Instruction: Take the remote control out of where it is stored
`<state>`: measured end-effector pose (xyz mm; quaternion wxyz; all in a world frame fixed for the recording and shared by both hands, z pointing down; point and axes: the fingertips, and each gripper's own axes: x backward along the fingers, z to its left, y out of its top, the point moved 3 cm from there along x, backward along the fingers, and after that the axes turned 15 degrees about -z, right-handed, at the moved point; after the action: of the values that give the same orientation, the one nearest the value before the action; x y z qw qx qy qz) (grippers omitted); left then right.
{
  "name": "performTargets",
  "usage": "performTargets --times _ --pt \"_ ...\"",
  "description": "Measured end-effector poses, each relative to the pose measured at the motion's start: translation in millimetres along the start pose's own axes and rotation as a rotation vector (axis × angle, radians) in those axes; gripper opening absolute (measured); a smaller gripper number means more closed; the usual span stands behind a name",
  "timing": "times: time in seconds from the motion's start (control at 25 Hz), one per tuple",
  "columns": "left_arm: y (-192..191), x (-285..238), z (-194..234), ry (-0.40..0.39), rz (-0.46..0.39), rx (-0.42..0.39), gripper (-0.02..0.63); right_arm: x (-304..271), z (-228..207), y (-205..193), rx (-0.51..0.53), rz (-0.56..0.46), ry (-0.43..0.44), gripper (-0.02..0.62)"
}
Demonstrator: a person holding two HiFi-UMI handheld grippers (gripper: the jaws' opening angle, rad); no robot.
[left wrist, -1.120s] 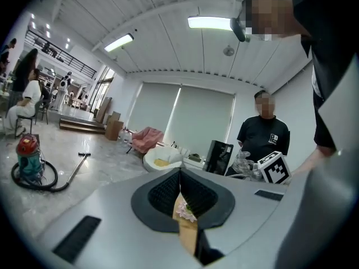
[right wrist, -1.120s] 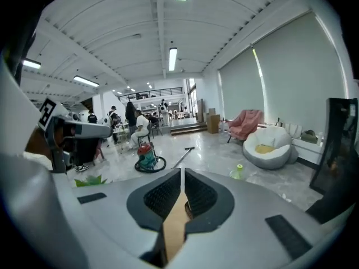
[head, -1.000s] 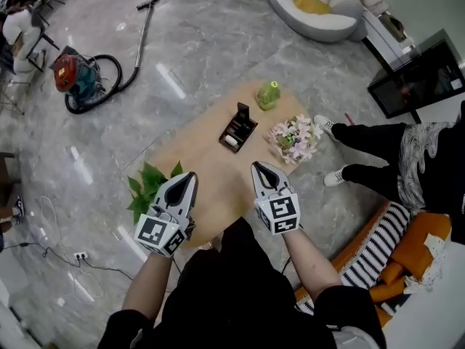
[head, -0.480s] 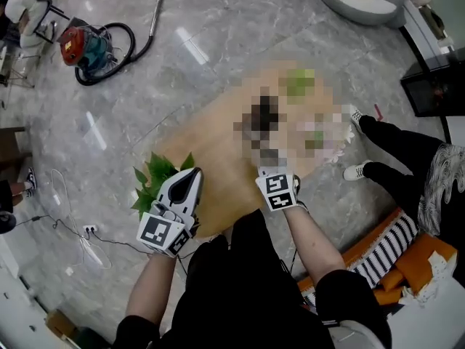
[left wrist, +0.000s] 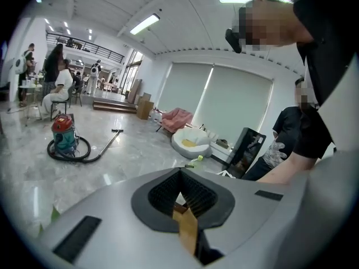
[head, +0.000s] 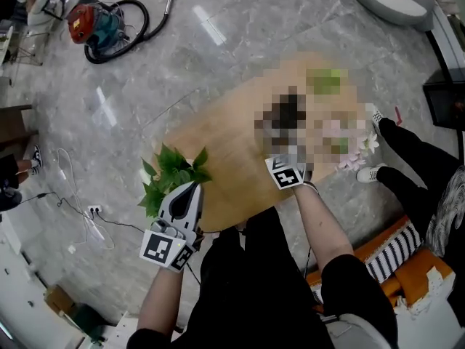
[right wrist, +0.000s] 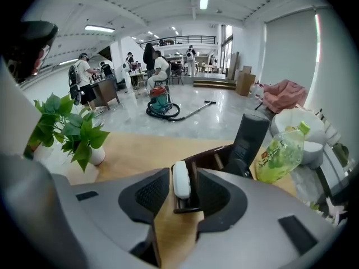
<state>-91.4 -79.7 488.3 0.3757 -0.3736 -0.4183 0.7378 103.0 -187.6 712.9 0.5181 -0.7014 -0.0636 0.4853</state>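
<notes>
Remote control (right wrist: pixel 180 178) (white) lies between right gripper's (right wrist: pixel 184 195) just-opened jaws.

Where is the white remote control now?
In the right gripper view, the remote control lies at centre in the dark holder on the wooden table, left of the green bottle.

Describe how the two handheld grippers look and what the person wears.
Both the left gripper and right gripper have light grey, tapering shells with black ribbed pads. Each carries a white cube printed with black square markers. The person wears a black top.
</notes>
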Motion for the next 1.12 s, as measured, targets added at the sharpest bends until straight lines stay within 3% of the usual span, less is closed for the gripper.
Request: performTargets --times 0.24,0.48,0.84,1.12 --pt "-11 8 8 0.034 0.006 0.029 0.008 -22 8 -10 0.04 0.046 0.005 0.134" --pt "-11 15 10 0.047 -0.014 0.06 0.008 -39 3 -25 0.121 0.115 -0.045 0.131" --pt "-2 39 16 0.027 -0.036 0.047 0.008 -8 18 16 0.14 0.027 -0.083 0.109" --pt "5 58 7 -0.008 -0.088 0.073 0.008 17 52 41 0.256 -0.049 -0.064 0.109"
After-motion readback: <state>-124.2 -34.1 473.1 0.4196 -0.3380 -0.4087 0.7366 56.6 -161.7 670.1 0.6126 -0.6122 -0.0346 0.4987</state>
